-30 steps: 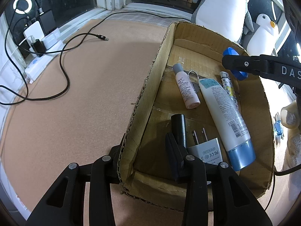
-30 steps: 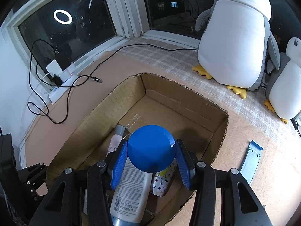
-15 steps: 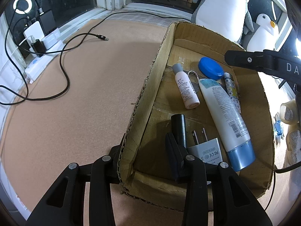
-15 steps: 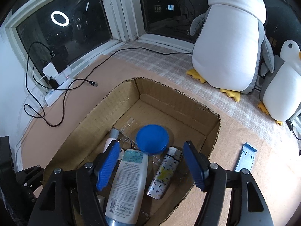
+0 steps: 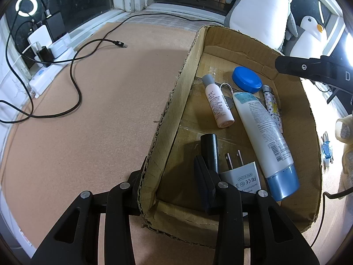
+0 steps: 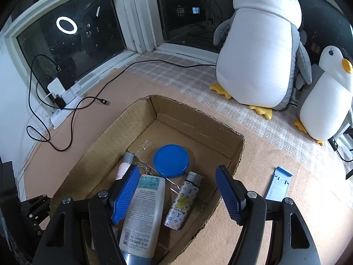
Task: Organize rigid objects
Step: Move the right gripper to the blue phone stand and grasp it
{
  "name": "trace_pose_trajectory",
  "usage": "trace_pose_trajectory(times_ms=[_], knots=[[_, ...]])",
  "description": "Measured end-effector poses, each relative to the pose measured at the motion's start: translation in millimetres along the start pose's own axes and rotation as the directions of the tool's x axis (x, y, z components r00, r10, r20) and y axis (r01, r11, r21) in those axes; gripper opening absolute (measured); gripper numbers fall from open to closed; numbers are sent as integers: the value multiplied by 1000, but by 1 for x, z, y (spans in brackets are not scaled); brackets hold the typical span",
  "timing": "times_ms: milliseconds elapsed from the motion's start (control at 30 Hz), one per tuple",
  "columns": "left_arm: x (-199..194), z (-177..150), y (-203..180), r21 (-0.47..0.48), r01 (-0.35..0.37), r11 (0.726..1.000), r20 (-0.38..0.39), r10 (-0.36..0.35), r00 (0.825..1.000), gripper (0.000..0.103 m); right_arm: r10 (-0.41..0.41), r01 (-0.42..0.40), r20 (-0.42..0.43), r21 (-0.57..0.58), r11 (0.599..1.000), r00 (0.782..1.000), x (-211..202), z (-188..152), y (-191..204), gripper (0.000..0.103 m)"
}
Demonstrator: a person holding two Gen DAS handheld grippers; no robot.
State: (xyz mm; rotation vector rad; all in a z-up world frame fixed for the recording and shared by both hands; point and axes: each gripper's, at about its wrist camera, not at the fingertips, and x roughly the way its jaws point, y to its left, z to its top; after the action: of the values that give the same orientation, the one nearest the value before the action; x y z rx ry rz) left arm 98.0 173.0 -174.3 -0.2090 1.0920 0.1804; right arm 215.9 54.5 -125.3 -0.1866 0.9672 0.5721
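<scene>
Night-time window ledge setup here: tan cork-looking mat, dark glass behind, two plush penguins (image 6: 260,50) parked by the sill and a mess of charger cables off to the side. The cardboard box (image 5: 174,101) sits in the middle of it all.

My left gripper (image 5: 169,176) is clamped down on the box's near corner wall, one finger outside and one inside, pointing steeply down, basically just pinning the box.

My right gripper (image 6: 176,196) has just been opening and now stands wide with nothing between its pads. It hangs over the box's right side, angled down. The blue lid (image 6: 171,161) lies flat on the box floor just ahead of the fingertips, towards the far wall, touching nothing I can grab by accident. So that one looks done to me.

What's left out, as far as I can see, is the light blue clip-like piece (image 6: 279,183) on the mat, outside the box and off to the right of my right fingers. Its long axis runs roughly away from me, about in line with the fingers, so I'd guess a swing right over the box wall and little wrist roll. The right hand is clearly the nearer one; the left is on the opposite side and busy.

Inside already: white tube (image 6: 143,209), patterned lighter (image 6: 182,207), small pink bottle (image 5: 218,103), a plug adapter (image 5: 242,174).
</scene>
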Motion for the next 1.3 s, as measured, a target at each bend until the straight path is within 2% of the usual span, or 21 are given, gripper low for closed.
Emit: trace_pose_trajectory(times_ms=[500,667,1033,1167,1300], knots=[[0,0,0,-1,-2,1000,0,2,1000,36,-35,35,25,11,999,999,-18,-3,-13,68],[-1,-2,-4,15,-34,999,13,34,999,37,-72,70,31,61,996,997,-28,-8,-39,68],[-3,-3,-5,18,-35,999,14,35,999,37,-179,179,-16,197,964,984,-30,-21,-112,68],[-3,-3,-5,18,-35,999,14,35,999,37,-175,186,-62,251,950,983,-20,-25,-132,68],[-3,-3,-4,18,-35,999,14,35,999,37,-134,160,-102,313,936,986,-7,-29,-147,68]])
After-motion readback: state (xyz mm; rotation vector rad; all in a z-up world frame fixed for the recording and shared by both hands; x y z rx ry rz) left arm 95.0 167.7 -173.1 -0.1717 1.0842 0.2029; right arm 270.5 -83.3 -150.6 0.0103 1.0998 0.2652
